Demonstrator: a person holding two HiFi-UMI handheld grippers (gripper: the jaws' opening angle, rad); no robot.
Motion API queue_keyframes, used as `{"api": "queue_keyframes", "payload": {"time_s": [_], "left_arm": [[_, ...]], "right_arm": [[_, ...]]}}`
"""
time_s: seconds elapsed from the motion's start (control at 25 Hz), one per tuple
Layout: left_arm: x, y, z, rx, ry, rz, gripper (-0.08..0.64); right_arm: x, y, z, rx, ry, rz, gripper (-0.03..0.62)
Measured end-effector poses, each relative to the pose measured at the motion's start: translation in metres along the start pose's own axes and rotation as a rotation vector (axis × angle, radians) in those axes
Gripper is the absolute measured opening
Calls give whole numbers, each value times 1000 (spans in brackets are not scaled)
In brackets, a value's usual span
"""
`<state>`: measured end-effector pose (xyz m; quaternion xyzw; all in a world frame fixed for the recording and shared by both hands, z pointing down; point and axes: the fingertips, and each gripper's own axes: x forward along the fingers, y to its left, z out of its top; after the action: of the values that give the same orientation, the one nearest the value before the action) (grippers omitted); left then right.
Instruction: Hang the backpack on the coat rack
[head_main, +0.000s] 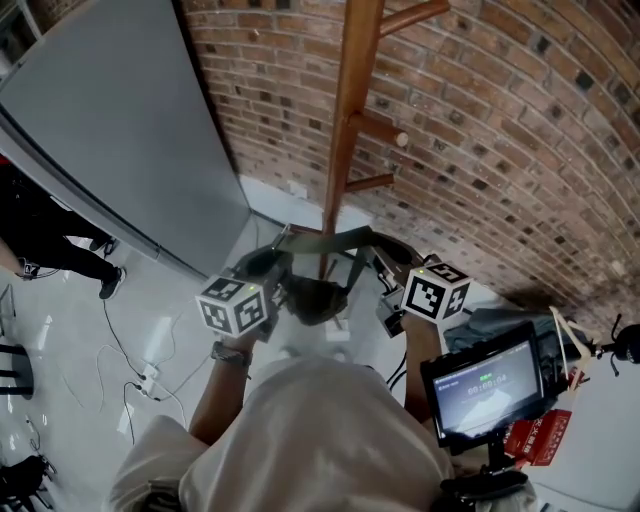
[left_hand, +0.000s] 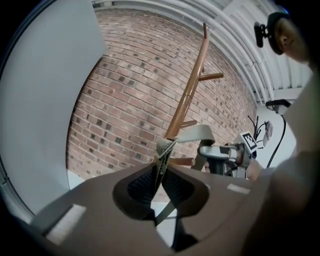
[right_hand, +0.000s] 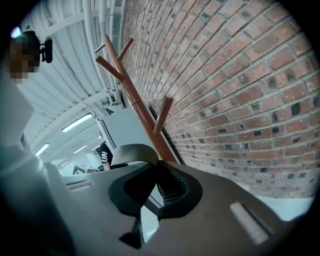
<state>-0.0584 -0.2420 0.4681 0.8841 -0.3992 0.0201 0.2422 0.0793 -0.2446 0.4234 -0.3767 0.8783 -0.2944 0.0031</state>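
Observation:
A dark olive backpack (head_main: 314, 296) hangs between my two grippers, just in front of the wooden coat rack (head_main: 349, 110). Its top strap (head_main: 325, 239) stretches across the rack's pole, below the lower pegs (head_main: 386, 130). My left gripper (head_main: 262, 264) is shut on the strap's left end; in the left gripper view the webbing (left_hand: 163, 156) stands pinched between the jaws (left_hand: 161, 172), with the rack (left_hand: 188, 98) behind. My right gripper (head_main: 393, 264) is shut on the other end. In the right gripper view the strap (right_hand: 131, 152) curls out of the jaws (right_hand: 155, 177), beside the rack (right_hand: 141, 107).
A brick wall (head_main: 500, 130) runs behind the rack. A large grey panel (head_main: 110, 130) leans at the left. A small monitor on a rig (head_main: 485, 385) and a grey bag (head_main: 505, 325) sit at the lower right. Cables (head_main: 140, 375) lie on the floor; a person in black (head_main: 45, 245) stands far left.

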Motion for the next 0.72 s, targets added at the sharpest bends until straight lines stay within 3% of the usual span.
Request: {"api": "queue_keyframes", "payload": {"time_s": [0.72], "left_arm": [[22,26,-31,-51,101,-2,33]], "right_arm": [[20,-34,-24,83,66,-59,11]]}}
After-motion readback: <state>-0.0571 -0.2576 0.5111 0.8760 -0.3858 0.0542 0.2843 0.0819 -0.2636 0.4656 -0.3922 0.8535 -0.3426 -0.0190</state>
